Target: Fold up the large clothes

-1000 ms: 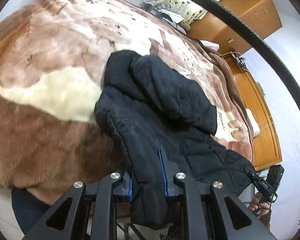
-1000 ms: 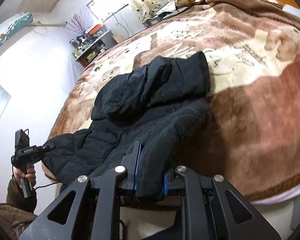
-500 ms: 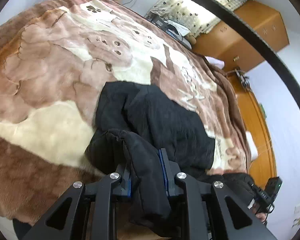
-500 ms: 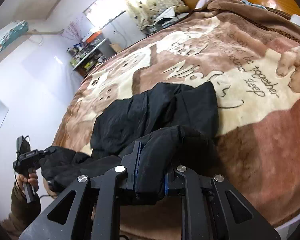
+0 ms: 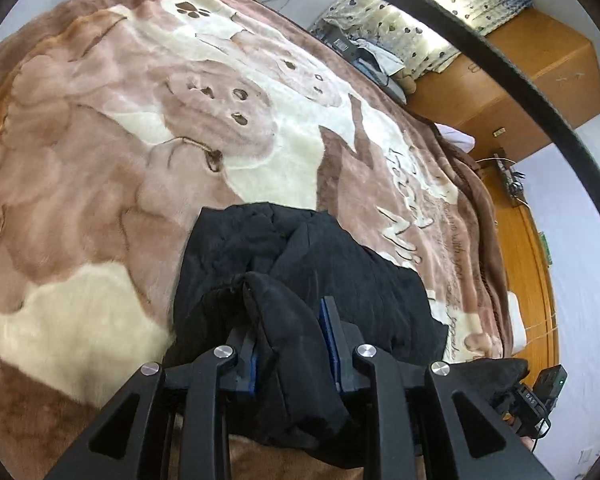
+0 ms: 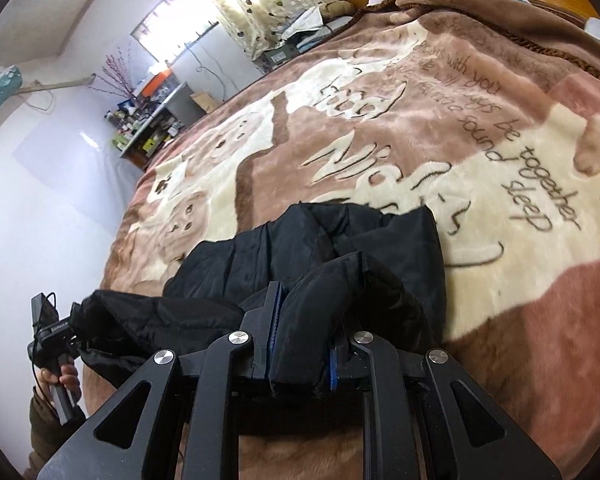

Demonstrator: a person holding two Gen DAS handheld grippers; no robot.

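Two hand-held grippers, left (image 5: pixel 294 340) easing open, right (image 6: pixel 302 340), each pinch one black jacket (image 5: pixel 340 276) on one blanket (image 5: pixel 100 160).

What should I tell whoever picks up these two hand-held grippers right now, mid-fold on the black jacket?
Left hand-held gripper: jaws opening, a thick fold of the black padded jacket between them.
Right hand-held gripper: shut on the jacket's other near corner.
Jacket: lying on the brown bear-print blanket on the bed, near edge lifted over the part lying flat, fabric sagging between the two grippers.
Done: the near hem is raised and brought over the body.
Left: lay the hem on the far part, release both sides, smooth it, then probably fold again.
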